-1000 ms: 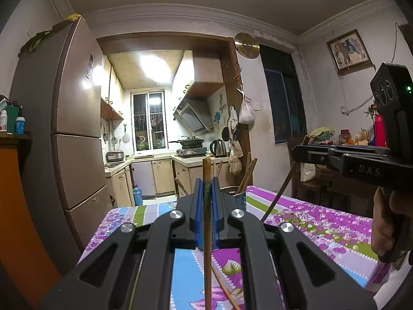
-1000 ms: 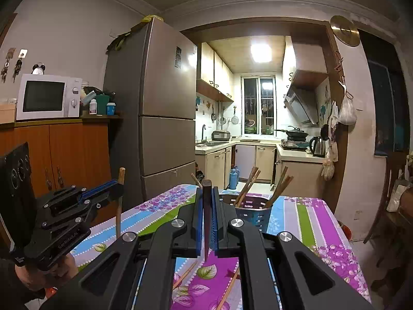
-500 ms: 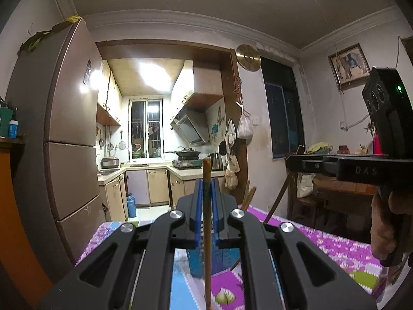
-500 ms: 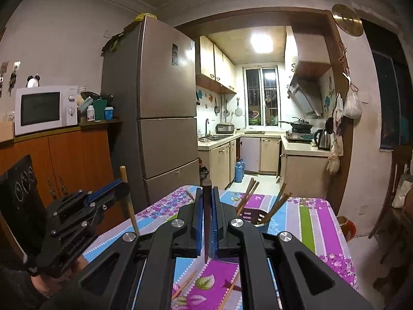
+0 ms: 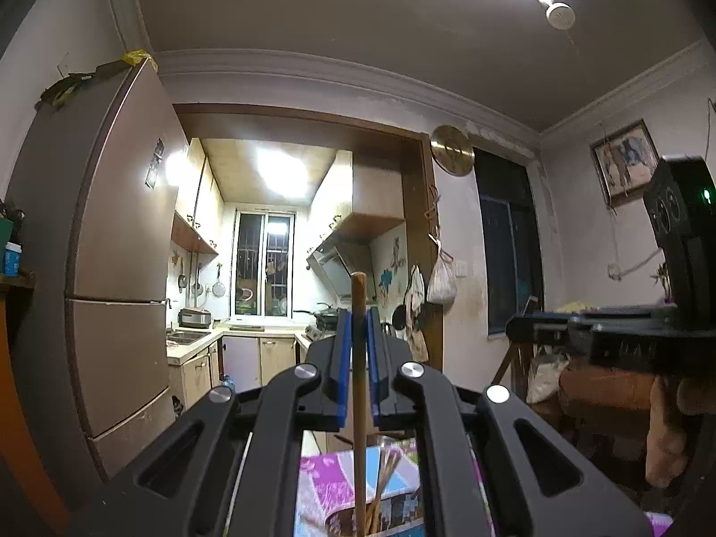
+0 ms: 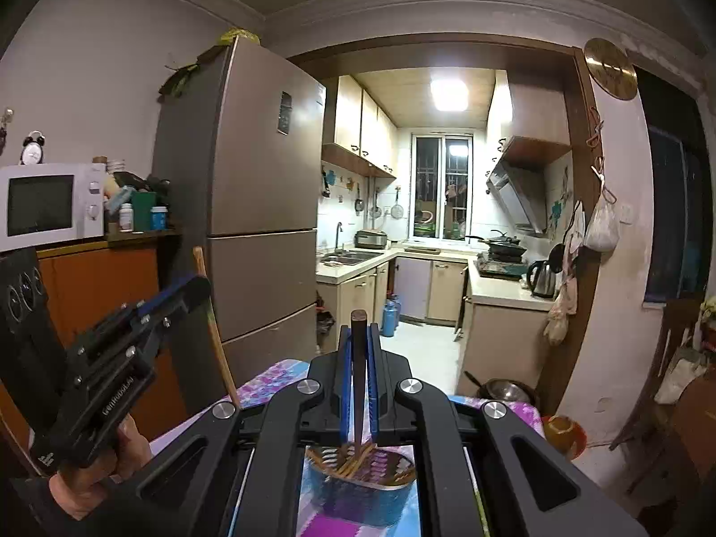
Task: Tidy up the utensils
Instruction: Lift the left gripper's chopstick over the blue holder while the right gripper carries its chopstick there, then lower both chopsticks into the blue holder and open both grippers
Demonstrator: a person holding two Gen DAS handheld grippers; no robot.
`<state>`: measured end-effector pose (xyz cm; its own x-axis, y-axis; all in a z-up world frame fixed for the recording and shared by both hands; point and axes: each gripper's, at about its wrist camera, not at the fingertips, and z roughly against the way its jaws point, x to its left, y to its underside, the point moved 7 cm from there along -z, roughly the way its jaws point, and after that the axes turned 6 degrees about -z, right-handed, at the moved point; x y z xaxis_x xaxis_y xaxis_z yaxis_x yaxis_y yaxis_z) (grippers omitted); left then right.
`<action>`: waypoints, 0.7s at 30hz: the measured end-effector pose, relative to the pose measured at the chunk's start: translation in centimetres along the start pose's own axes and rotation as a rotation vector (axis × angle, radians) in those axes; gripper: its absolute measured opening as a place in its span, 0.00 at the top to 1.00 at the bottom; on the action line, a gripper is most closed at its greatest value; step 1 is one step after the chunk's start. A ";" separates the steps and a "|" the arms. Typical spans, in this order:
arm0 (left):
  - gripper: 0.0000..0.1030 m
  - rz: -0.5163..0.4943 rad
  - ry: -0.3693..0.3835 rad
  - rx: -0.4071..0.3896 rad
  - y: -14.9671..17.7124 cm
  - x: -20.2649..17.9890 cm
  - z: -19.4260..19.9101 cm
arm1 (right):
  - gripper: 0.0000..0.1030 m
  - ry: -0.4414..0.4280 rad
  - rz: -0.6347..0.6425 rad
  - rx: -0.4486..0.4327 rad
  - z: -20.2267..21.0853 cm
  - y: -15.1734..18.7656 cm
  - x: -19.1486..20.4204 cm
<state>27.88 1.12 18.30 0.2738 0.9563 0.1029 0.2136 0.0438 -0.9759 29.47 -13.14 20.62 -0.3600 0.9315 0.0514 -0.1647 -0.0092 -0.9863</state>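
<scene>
Dim dining room, lit kitchen beyond
Floral cloth [image 6: 268, 380] under a blue basket [image 6: 362, 487]; left gripper [image 5: 358, 326] and right gripper [image 6: 359, 340] each pinch one chopstick [image 5: 358, 402]

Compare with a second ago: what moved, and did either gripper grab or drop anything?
Both grippers rose: in each wrist view the floral table and the blue utensil basket dropped toward the bottom edge. The basket now sits right under the right gripper. Nothing grabbed or dropped: the left gripper stays clamped on the light chopstick, the right on the dark chopstick.
</scene>
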 end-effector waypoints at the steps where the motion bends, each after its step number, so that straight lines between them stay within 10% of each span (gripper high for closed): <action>1: 0.95 0.002 -0.004 -0.004 -0.2 0.0 -0.7 | 0.93 0.006 0.002 0.006 -0.5 -0.4 -0.3; 21: 0.95 0.035 -0.027 0.159 8.4 -0.2 -9.2 | 0.93 0.030 -0.053 0.215 -10.4 5.4 -5.4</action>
<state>38.31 -1.34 11.82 0.2524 0.9654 0.0652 0.0530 0.0535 -0.9972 40.12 -14.44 13.40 -0.3184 0.9432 0.0947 -0.3758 -0.0339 -0.9261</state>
